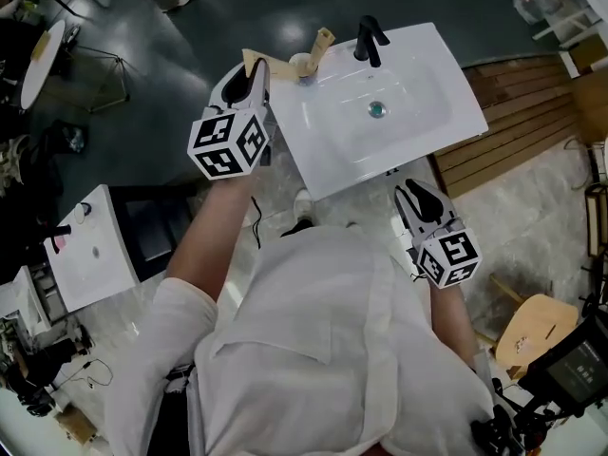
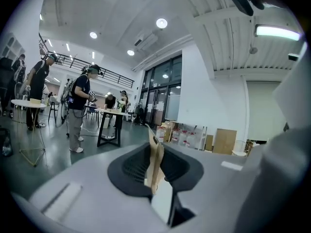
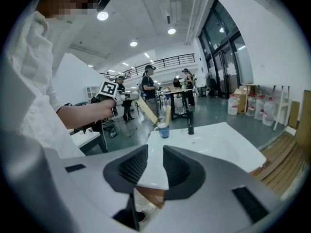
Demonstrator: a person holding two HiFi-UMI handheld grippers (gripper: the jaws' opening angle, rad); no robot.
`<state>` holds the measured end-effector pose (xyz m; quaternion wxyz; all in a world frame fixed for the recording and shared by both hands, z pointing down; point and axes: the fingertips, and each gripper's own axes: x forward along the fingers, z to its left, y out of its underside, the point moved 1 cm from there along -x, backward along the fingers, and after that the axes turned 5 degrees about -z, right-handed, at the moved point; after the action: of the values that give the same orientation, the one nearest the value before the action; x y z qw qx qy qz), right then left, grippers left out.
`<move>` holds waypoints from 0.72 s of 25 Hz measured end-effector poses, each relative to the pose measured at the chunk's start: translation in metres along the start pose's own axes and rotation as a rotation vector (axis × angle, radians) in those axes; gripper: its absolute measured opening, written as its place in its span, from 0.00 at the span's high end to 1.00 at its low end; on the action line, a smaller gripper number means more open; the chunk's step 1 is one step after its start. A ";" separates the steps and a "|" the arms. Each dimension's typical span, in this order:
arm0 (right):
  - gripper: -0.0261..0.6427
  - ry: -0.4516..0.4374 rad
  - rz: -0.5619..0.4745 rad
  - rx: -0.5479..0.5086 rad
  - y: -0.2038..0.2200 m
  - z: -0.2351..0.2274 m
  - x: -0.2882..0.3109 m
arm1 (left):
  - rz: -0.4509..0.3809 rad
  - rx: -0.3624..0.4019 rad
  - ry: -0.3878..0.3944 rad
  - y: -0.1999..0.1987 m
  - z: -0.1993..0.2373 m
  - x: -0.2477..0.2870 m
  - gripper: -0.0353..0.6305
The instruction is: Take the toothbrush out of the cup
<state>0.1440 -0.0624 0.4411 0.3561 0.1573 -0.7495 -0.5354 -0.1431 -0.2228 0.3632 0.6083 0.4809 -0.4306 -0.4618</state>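
Note:
A blue cup (image 3: 164, 130) stands on the back left corner of the white sink (image 1: 418, 74), beside the black tap (image 1: 369, 38). One wooden toothbrush (image 3: 168, 114) stands upright in the cup (image 1: 302, 64). My left gripper (image 1: 249, 69) is up at the sink's left corner, shut on a second wooden toothbrush (image 2: 154, 161). That toothbrush (image 3: 146, 112) slants down toward the cup's rim; I cannot tell whether its tip is still inside. My right gripper (image 1: 415, 198) hangs in front of the sink's near right edge, open with nothing between its fingers.
The sink's drain (image 1: 377, 109) lies mid-basin. Wooden decking (image 1: 518, 112) runs along the right of the sink. A small white table (image 1: 90, 245) stands at the left, a wooden stool (image 1: 532, 331) at the lower right. People and tables (image 2: 77, 110) are far behind.

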 end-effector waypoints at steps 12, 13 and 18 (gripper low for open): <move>0.82 -0.110 -0.016 -0.024 0.009 -0.008 -0.018 | 0.023 -0.005 0.000 0.004 -0.053 -0.075 0.87; 0.82 -0.118 -0.016 -0.026 0.010 -0.009 -0.021 | 0.026 -0.006 0.001 0.005 -0.059 -0.082 0.87; 0.82 -0.166 -0.009 -0.039 0.021 -0.014 -0.033 | 0.039 -0.013 -0.007 0.011 -0.085 -0.119 0.87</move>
<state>0.1799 -0.0443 0.4509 0.2935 0.1088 -0.7651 -0.5628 -0.0836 -0.0897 0.3506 0.6188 0.4669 -0.4390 -0.4544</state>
